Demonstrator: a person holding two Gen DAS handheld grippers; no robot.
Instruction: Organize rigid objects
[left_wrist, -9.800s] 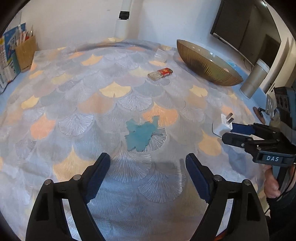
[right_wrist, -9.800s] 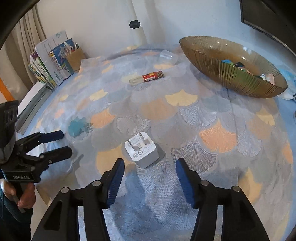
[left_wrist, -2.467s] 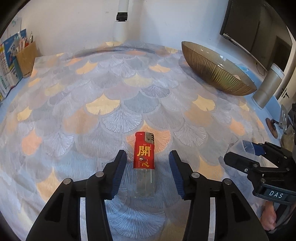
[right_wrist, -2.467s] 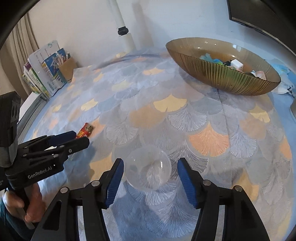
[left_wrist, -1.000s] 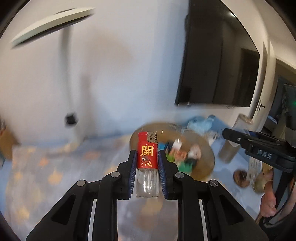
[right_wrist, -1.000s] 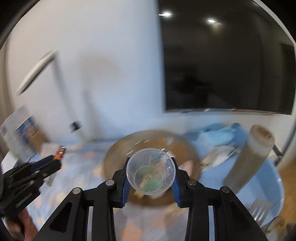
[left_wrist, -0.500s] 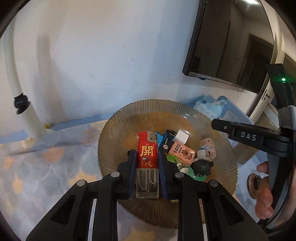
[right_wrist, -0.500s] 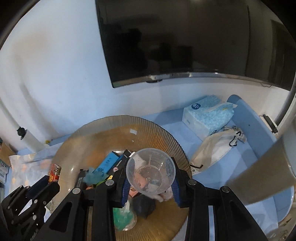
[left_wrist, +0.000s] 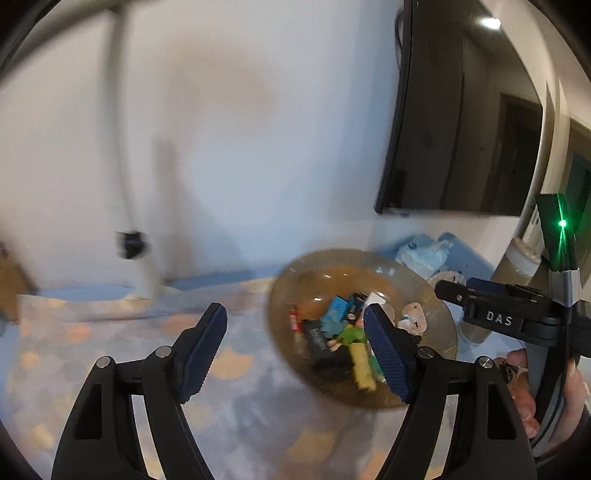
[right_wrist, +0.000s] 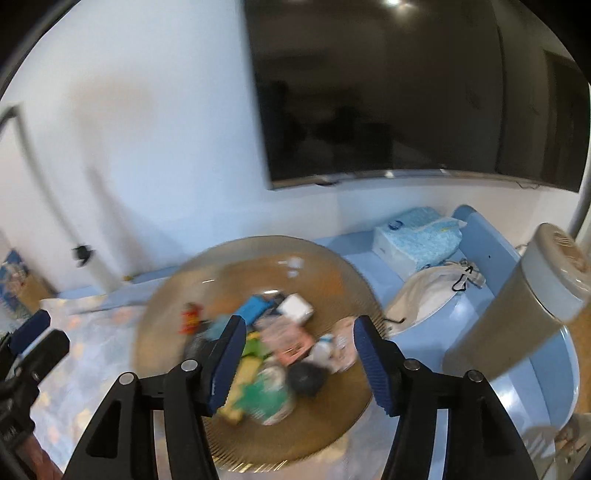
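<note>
With both loads let go since half a second ago: left gripper (left_wrist: 295, 347) and right gripper (right_wrist: 297, 354) jaws opening, empty; red lighter (left_wrist: 293, 320) inside amber bowl (left_wrist: 436, 306), cup lost among the blurred clutter. Table probably cleared.

One brown glass bowl (right_wrist: 343, 266), far right on the cloth. Inside it, blurred: one red lighter (right_wrist: 190, 316), one blue block (right_wrist: 253, 306), one white plug (right_wrist: 297, 308), one pink carton (right_wrist: 286, 338), one black round lump (right_wrist: 306, 376), one green piece (right_wrist: 266, 398), one yellow bar (left_wrist: 360, 365). Rest of the pile too smeared to count. Beside the bowl: one tissue box (right_wrist: 417, 236), one face mask (right_wrist: 432, 288), one grey cylinder (right_wrist: 524, 306). One TV (right_wrist: 406, 88) on the wall.
</note>
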